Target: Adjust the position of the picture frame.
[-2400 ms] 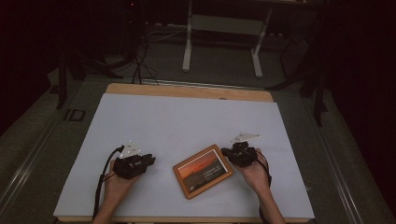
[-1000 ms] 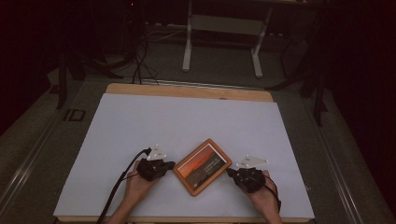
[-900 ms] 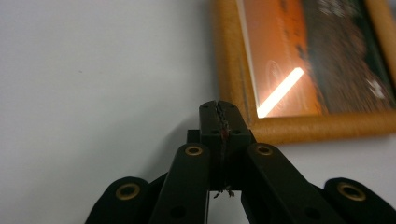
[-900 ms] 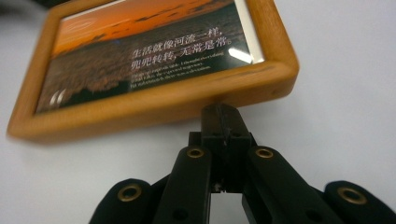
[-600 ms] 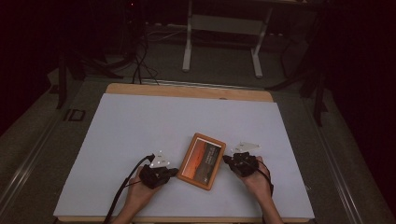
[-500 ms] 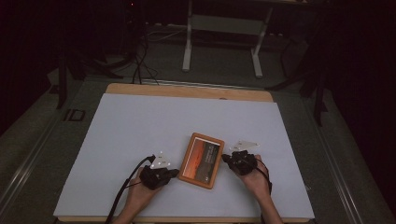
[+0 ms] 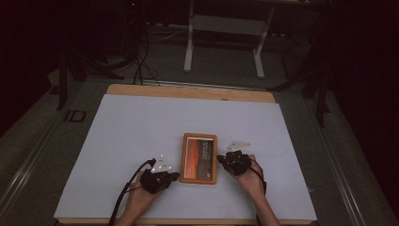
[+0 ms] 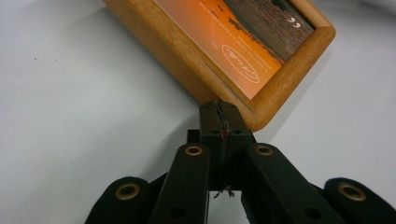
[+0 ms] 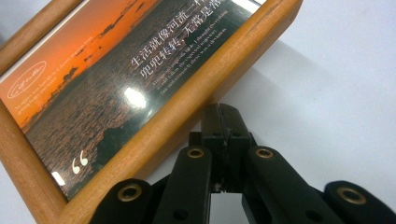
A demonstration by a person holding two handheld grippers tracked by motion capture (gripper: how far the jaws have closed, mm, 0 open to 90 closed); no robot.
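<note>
Your left hand (image 7: pixel 141 195) comes in low at the near edge of the white table (image 7: pixel 117 141), and a black cable trails back from it toward you. The left gripper (image 7: pixel 175 176) lies close to the table and points right, toward the picture frame (image 7: pixel 199 158). In the left gripper view its jaws are pressed together with nothing between them, and the joined tip of the left gripper (image 8: pixel 219 111) touches the wooden edge of the picture frame (image 8: pixel 187 56) just beside a rounded corner.

The picture frame lies flat on the table between your two hands, a little nearer to you than the table's middle, long sides running away from you. It holds an orange sunset print with white lettering.

On the frame's other long side, your right gripper (image 7: pixel 220 160) points left at it, held in your right hand (image 7: pixel 249 176). In the right gripper view its jaws are also closed tight and empty, the tip of the right gripper (image 9: pixel 223 114) resting against the outer side of the picture frame (image 9: pixel 196 93).
</note>
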